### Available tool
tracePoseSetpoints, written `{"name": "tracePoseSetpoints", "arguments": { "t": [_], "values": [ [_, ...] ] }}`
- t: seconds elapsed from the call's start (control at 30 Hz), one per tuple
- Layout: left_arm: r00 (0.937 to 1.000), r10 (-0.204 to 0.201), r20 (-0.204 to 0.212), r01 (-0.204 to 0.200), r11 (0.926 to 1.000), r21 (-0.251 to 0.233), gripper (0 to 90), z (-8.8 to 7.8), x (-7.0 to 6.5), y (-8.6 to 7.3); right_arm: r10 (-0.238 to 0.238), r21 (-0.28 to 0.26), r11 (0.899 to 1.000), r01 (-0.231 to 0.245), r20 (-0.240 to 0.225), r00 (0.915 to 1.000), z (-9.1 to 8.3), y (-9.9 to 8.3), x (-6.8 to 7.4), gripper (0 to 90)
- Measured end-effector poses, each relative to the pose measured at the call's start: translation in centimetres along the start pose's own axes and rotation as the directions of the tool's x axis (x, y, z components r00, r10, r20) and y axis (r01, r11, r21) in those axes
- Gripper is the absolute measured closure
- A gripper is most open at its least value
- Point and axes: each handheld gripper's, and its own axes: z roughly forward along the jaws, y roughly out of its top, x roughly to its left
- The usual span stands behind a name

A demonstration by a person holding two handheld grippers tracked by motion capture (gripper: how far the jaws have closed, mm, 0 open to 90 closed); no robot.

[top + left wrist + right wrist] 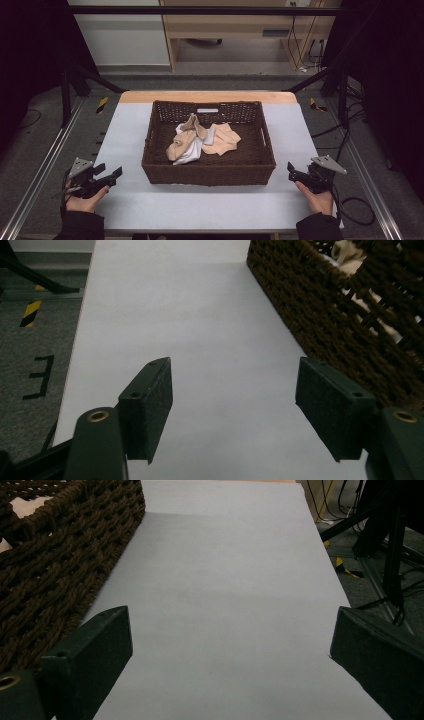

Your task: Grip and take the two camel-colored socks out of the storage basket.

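A dark brown wicker basket [165, 170] stands in the middle of the white table [125, 135]. Inside lie several beige socks [222, 140] and a white one [192, 152], in a loose pile. My left gripper [112, 175] rests near the table's front left, held by a hand, jaws wide open over bare tabletop [235, 410]; the basket wall [330, 320] runs along its right. My right gripper [291, 172] sits at the front right, also open with nothing between its jaws [230, 650]; the basket wall [55, 580] lies to its left.
A wooden strip [207, 96] edges the table's far side. Metal rails [45, 160] and black frame legs [75, 85] flank the table. Cables [357, 210] lie on the floor at right, a wooden cabinet [240, 25] stands behind.
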Motion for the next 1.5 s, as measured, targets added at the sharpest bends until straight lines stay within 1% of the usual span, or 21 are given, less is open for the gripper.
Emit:
{"name": "tracePoseSetpoints", "arguments": {
  "t": [0.1,0.13,0.17,0.2,0.27,0.4,0.43,0.5,0.6,0.77,0.8,0.93,0.97,1.03,1.2,1.23,1.3,1.37,1.4,1.43,1.5],
  "values": [
    [1.0000,-0.006,0.000,0.006,0.9998,-0.020,31.8,-0.3,-0.2,0.4,-0.007,-0.003,1.000,0.007,0.006,1.0000,0.0,0.0,0.0,3.8],
    [1.0000,-0.002,-0.005,0.002,0.9989,-0.046,31.8,-0.7,-0.6,0.8,-0.011,-0.005,1.000,0.011,0.013,0.9999,0.0,0.1,0.0,3.8],
    [1.0000,0.000,-0.001,0.000,0.9983,-0.059,32.0,-0.8,-0.8,1.0,-0.012,-0.004,1.000,0.012,0.015,0.9998,0.0,0.1,0.0,3.9],
    [1.0000,0.000,-0.001,0.000,0.9983,-0.059,31.9,-0.8,-0.8,1.0,-0.012,-0.003,1.000,0.012,0.016,0.9998,-0.1,0.1,0.0,3.9],
    [1.0000,0.001,0.009,-0.001,0.9966,-0.082,32.3,-1.1,-1.3,1.5,-0.013,-0.002,1.000,0.013,0.014,0.9998,-0.1,0.1,0.0,3.9],
    [0.9993,-0.001,0.038,0.005,0.9958,-0.092,32.3,-1.3,-1.8,2.1,-0.016,0.003,1.000,0.016,0.016,0.9998,-0.1,0.0,0.1,4.2],
    [0.9990,-0.003,0.045,0.008,0.9954,-0.095,32.3,-1.4,-1.9,2.2,-0.026,0.007,1.000,0.026,0.020,0.9995,-0.1,0.0,0.1,4.8],
    [0.9989,-0.002,0.047,0.006,0.9950,-0.100,32.3,-1.4,-2.0,2.4,-0.027,0.017,1.000,0.026,0.022,0.9994,-0.1,0.0,0.2,5.1],
    [0.9981,0.010,0.061,-0.004,0.9949,-0.101,32.3,-1.4,-2.6,2.9,-0.029,0.018,0.999,0.029,0.012,0.9995,-0.2,0.0,0.5,5.1],
    [0.9968,0.031,0.073,-0.023,0.9934,-0.113,32.5,-1.3,-3.3,3.7,-0.033,0.014,0.999,0.033,0.011,0.9994,-0.2,0.0,0.7,5.1],
    [0.9961,0.038,0.080,-0.028,0.9923,-0.121,32.5,-1.3,-3.5,4.2,-0.032,0.013,0.999,0.032,0.012,0.9994,-0.3,0.0,0.7,5.1],
    [0.9954,0.036,0.089,-0.022,0.9892,-0.145,32.7,-1.6,-3.9,5.3,-0.029,0.012,0.999,0.029,0.011,0.9995,-0.4,0.1,0.7,5.1],
    [0.9954,0.036,0.089,-0.022,0.9892,-0.145,32.9,-1.6,-3.9,5.3,-0.029,0.012,0.999,0.029,0.011,0.9995,-0.4,0.1,0.7,5.1],
    [0.9942,0.039,0.100,-0.023,0.9868,-0.160,32.9,-1.5,-4.4,6.2,-0.026,0.014,1.000,0.026,0.013,0.9996,-0.3,0.1,0.8,5.1],
    [0.9917,0.050,0.118,-0.027,0.9830,-0.182,33.1,-1.2,-5.2,7.6,-0.030,0.009,1.000,0.030,0.026,0.9992,-0.4,0.1,0.7,4.8],
    [0.9917,0.050,0.118,-0.027,0.9830,-0.182,33.1,-1.2,-5.2,7.6,-0.030,0.009,1.000,0.030,0.026,0.9992,-0.4,0.1,0.7,4.8],
    [0.9907,0.056,0.124,-0.031,0.9802,-0.195,33.4,-1.0,-5.7,8.5,-0.037,0.011,0.999,0.037,0.030,0.9989,-0.3,0.0,0.7,4.7],
    [0.9898,0.057,0.131,-0.030,0.9796,-0.199,33.6,-0.9,-5.9,8.8,-0.033,0.014,0.999,0.033,0.027,0.9991,-0.3,0.0,0.8,4.8],
    [0.9888,0.062,0.136,-0.033,0.9787,-0.202,33.6,-0.7,-6.3,9.4,-0.037,0.017,0.999,0.036,0.024,0.9990,-0.4,0.0,0.9,4.8],
    [0.9888,0.062,0.136,-0.033,0.9787,-0.202,33.6,-0.7,-6.3,9.4,-0.038,0.017,0.999,0.038,0.023,0.9990,-0.4,0.0,0.9,4.9],
    [0.9869,0.075,0.143,-0.045,0.9785,-0.201,33.6,-0.3,-6.9,10.2,-0.038,0.017,0.999,0.037,0.023,0.9990,-0.4,0.0,0.9,4.9]
  ]
}}
